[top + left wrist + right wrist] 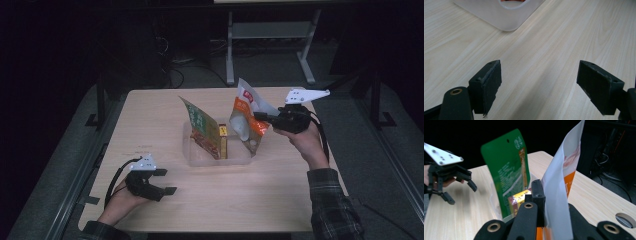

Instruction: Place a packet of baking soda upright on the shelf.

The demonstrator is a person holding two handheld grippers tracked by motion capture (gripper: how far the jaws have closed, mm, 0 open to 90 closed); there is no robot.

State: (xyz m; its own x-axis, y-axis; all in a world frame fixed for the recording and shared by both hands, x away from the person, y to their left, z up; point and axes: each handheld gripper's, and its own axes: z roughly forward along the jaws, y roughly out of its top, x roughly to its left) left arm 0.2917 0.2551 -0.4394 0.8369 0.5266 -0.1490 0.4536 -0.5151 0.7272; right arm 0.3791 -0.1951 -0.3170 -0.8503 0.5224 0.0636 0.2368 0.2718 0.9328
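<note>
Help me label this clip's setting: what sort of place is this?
Probably a lab or workshop set up for recording. A plain wooden table stands in a dark room, metal frame legs and loose cables lie behind it, and hand-held grippers work over a clear plastic bin.

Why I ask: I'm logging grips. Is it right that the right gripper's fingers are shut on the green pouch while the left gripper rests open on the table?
Not quite. The right gripper is shut on the white-and-orange pouch, as the right gripper view shows; the green pouch stands free in the clear bin. The left gripper does rest open on the table.
</note>
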